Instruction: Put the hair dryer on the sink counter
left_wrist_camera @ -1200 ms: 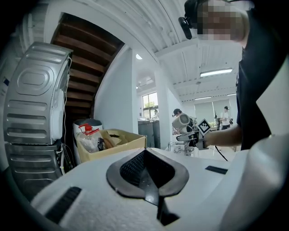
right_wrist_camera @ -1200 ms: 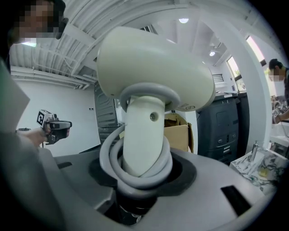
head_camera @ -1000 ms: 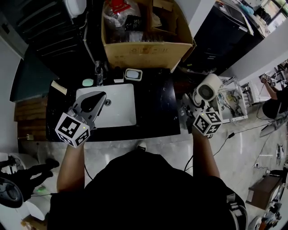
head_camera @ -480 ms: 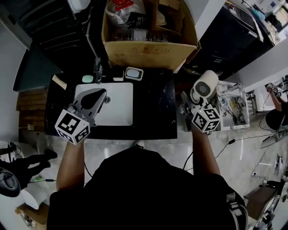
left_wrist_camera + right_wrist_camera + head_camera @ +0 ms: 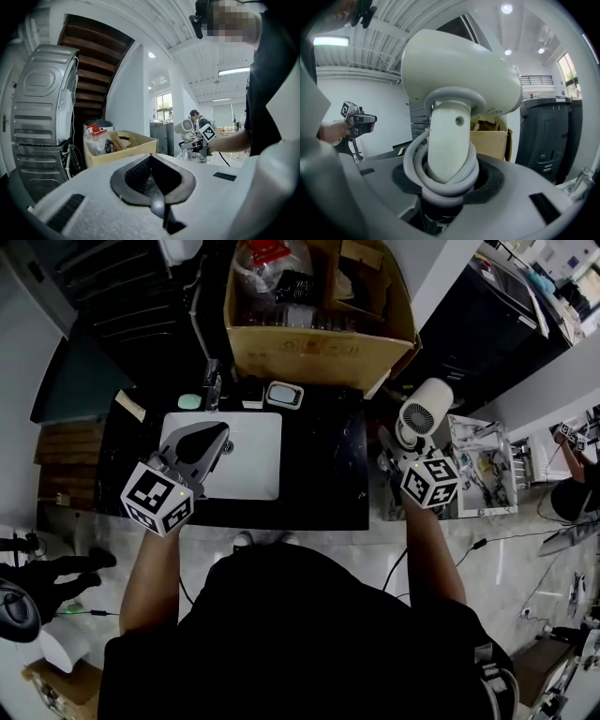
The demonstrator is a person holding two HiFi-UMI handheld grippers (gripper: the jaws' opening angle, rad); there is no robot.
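Hair dryer (image 5: pixel 461 89) | clamped in right gripper (image 5: pixel 445 190) (cord (image 5: pixel 417 173) coiled round it) | left gripper (image 5: pixel 157 187) closed

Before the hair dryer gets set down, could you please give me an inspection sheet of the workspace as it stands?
Surface: black sink counter with a white basin; the area right of the basin looks bare.
Job's things: hair dryer held upright beyond the counter's right edge, not yet on it.
Clutter: faucet, small green item and white dish along the counter's back; full cardboard box behind.
Grippers: right gripper shut on the hair dryer's handle; left gripper shut, empty, over the basin.
Cables: cord wound round the handle.
Surroundings: washing machine; a second person in the background.
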